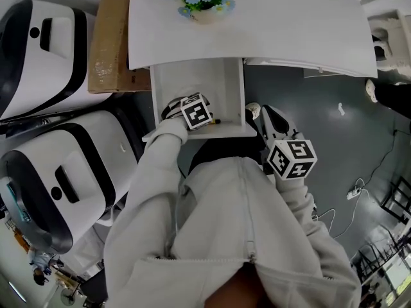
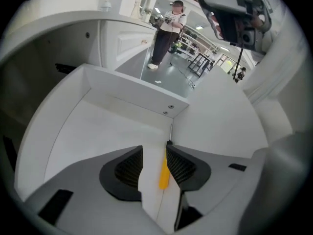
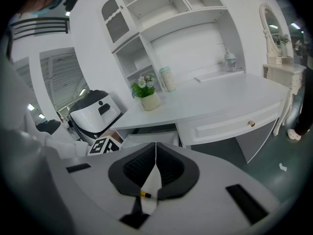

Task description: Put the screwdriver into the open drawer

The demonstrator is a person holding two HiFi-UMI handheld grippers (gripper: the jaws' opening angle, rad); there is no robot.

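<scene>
Screwdriver (image 2: pixel 164 174) lies flat on the floor of the open drawer (image 1: pixel 192 76), yellow handle nearest the L gripper camera, shaft running along the foot of the wall nearest the person, tip toward a corner.

L gripper (image 2: pixel 154 155): inside the drawer, pointing steeply down, jaws spread wide. Handle shows in the gap, close to one pad, but neither pad presses on it. Assessed as released, tool resting on the drawer floor under its own weight.

R gripper (image 3: pixel 155 151): held outside the drawer, above the dark floor to the person's right, jaws closed tip to tip. A small yellow bit shows low in the gap behind the pads; cannot tell what it is. Nothing seen gripped.

Step in hand: placement looks done, so release/withdrawal phase. Task approx. complete by position of the tool.

Next move, in my judgement: lift L gripper straight up and out, keeping the near pad off the handle so the tool isn't dragged or rolled. No action needed from R gripper. Closing the drawer is not asked for.
</scene>
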